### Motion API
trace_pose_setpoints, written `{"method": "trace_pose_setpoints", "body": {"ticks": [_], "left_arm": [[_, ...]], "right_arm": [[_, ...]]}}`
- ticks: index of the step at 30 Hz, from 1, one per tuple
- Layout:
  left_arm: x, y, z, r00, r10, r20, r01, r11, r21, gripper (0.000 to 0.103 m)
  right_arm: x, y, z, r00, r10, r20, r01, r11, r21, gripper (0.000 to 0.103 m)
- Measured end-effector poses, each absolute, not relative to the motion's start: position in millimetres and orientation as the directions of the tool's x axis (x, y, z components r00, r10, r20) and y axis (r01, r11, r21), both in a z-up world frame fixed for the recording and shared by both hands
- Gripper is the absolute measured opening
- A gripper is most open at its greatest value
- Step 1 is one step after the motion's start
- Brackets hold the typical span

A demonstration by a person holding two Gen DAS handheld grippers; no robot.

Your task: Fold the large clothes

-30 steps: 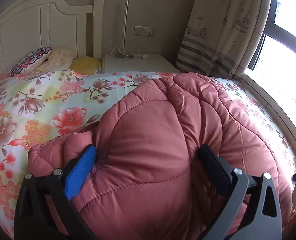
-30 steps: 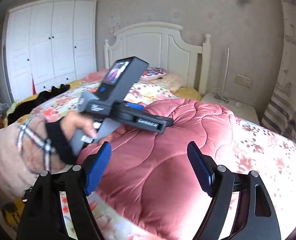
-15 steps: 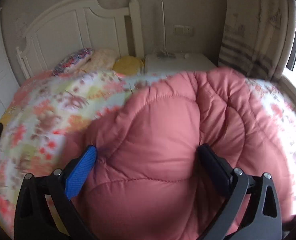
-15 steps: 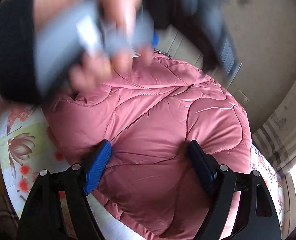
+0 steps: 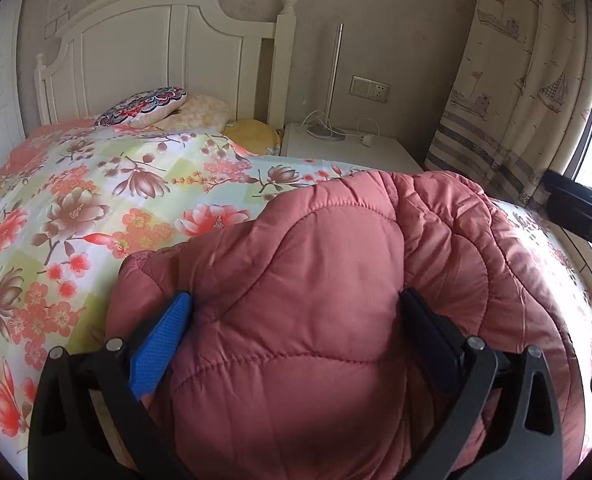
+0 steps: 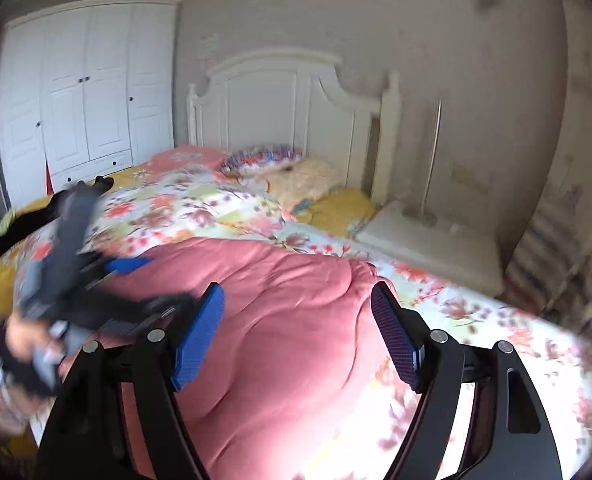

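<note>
While the left wrist view stays sharp, it shows the left gripper (image 5: 294, 316) with its jaws spread wide and a thick bulge of the pink quilted coat (image 5: 316, 320) filling the gap; both pads sink into the padding, so the fabric is clamped between them. Ahead of the jaws lies the floral bedspread (image 5: 96, 208), with the white headboard (image 5: 156, 60) beyond.

In the right wrist view, which is blurred, the right gripper (image 6: 296, 320) stands with jaws apart, having just narrowed slightly; the coat (image 6: 276, 340) lies under and between them, and I cannot tell whether the pads touch it. Left of the jaws, the person's left hand (image 6: 24, 340) carries the other gripper.
</note>
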State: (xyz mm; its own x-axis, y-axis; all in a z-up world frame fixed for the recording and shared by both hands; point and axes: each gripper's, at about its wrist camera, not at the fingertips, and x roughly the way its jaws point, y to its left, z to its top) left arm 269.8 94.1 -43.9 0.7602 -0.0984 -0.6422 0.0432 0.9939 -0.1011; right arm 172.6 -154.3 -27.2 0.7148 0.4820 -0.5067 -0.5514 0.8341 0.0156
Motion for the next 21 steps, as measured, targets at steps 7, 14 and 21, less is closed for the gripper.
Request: {"method": "trace_pose_setpoints", "body": {"ticks": [7,14,21], "left_arm": [[268,104,-48,0.751,-0.105,-0.652,0.017,0.990,-0.140,0.101],[270,116,-52,0.741,-0.185,-0.646,0.034,0.971,-0.238,0.101],[268,116,-52,0.746,-0.181,-0.641,0.031,0.971,-0.238,0.101]], "right_arm": [[252,-130,-107,0.537,0.446,-0.716,-0.507,0.849,0.150,0.072],[249,-134,-80,0.620,0.350,-0.702,-0.466,0.884,0.029,0.072],[266,-114,-66,0.642,0.384,-0.664,-0.492,0.870,0.028,0.072]]}}
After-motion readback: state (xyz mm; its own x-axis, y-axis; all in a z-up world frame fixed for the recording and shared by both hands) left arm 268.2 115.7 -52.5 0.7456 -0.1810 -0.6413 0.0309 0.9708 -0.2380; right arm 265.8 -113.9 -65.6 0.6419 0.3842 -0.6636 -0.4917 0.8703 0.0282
